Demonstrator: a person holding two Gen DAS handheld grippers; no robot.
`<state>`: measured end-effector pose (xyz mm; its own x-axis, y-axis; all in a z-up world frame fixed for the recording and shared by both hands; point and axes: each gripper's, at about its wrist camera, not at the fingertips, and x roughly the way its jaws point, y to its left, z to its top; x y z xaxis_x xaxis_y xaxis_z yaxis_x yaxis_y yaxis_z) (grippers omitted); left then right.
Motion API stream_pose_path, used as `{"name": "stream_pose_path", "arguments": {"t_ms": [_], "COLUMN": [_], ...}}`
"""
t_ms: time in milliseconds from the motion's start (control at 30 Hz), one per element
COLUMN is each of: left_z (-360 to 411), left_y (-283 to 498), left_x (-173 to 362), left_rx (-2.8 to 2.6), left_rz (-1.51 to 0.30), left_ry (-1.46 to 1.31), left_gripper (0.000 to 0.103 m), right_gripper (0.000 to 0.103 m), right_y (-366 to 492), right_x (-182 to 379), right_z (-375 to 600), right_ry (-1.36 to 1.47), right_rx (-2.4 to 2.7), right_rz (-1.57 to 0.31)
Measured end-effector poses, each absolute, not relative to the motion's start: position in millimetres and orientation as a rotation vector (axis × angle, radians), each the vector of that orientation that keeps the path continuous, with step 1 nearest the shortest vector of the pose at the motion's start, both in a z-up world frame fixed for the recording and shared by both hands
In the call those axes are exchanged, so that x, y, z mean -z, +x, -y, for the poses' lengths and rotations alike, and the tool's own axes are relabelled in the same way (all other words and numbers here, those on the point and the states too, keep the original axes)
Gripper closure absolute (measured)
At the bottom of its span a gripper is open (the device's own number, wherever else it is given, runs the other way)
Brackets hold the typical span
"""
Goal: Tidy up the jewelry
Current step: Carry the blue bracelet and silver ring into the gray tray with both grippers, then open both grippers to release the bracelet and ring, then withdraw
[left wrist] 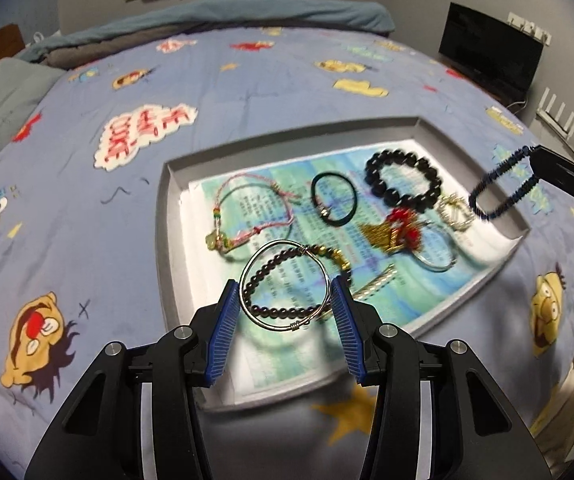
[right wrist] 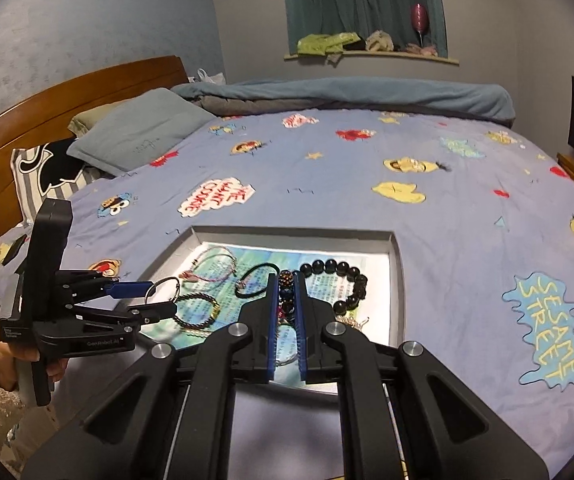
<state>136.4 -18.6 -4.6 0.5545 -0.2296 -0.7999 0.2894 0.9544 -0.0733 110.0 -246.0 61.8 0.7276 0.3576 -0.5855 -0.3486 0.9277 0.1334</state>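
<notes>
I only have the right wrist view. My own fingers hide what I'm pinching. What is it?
Observer: The right gripper holds a dark blue beaded bracelet, hanging as a loop above the tray's right side.
Operator: And the silver ring at the left gripper?
Observer: The left gripper clamps a silver wire bangle across its width, lifted off the tray.
Operator: Anything underneath it?
Observer: A dark beaded bracelet with gold beads lies in the tray below it.

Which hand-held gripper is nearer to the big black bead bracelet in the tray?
Right. The right hand-held gripper hangs just beside the black bead bracelet; the left hand-held gripper is over the tray's near side.
</notes>
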Motion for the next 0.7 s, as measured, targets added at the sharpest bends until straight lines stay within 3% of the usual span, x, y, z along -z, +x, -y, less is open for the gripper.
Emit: {"name": "stream_pose_path", "arguments": {"t_ms": [400, 600, 633, 700], "left_z": [15, 18, 19, 19], "left_y": [144, 141, 140, 136], "left_x": [19, 17, 15, 11], "left_rx": [0.314, 0.313, 0.315, 0.319], "left_rz": [-0.978, -0.964, -0.961, -0.948], "left_ry": [0.081, 0.087, 0.087, 0.085], "left_gripper": [0.054, 0.048, 0.048, 0.047], "right_gripper": [0.096, 0.095, 0.092, 0.076], "right_y": [130, 128, 127, 125], "right_x": [-4, 1, 0, -3], "right_z": [270, 277, 277, 278], "right_ry": [0.077, 0.080, 0.077, 0.082], "right_rx": [-0.310, -0.290, -0.285, -0.286], "right_rz": [-0.811, -0.817, -0.814, -0.807]}}
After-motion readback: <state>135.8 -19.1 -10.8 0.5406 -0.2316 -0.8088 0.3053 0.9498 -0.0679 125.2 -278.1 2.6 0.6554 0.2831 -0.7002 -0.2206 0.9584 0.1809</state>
